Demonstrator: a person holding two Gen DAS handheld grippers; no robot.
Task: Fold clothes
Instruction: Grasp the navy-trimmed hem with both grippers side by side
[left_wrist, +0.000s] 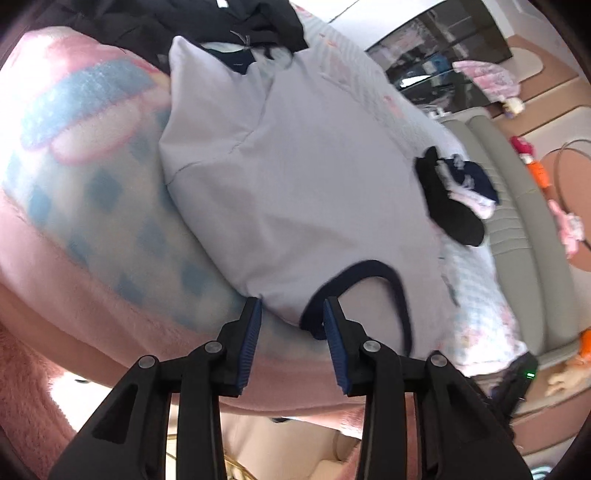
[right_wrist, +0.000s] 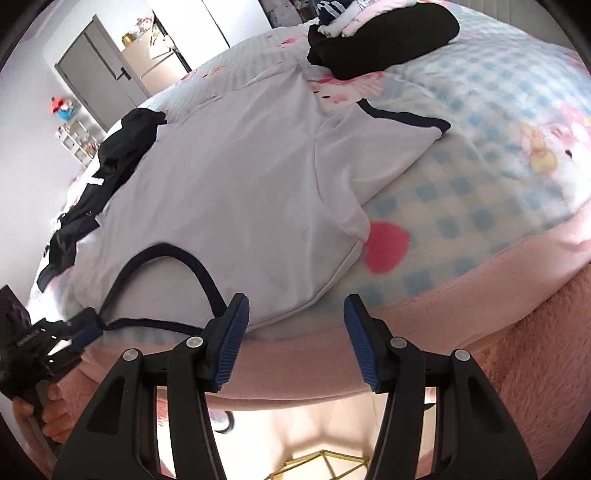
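Blue-padded jaws of the left gripper (left_wrist: 291, 314) stand spread, straddling the shoulder hem of a pale T-shirt (left_wrist: 295, 177) beside its navy collar (left_wrist: 369, 273). Spread too, the right gripper (right_wrist: 295, 314) hangs at the other shoulder, pinching nothing. Flat on a checked blanket (right_wrist: 461, 206), the shirt runs lengthwise away from both; folded dark clothes (right_wrist: 388, 40) lie beyond.

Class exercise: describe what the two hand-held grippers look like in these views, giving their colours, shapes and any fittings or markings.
Both look alike. The left gripper and right gripper have two black plastic fingers with triangular cut-outs, joined by links with round silver pivot pins. Each finger ends in a ribbed blue pad. Seen from the right wrist view, the left gripper's black body bears small white lettering, too blurred to read.
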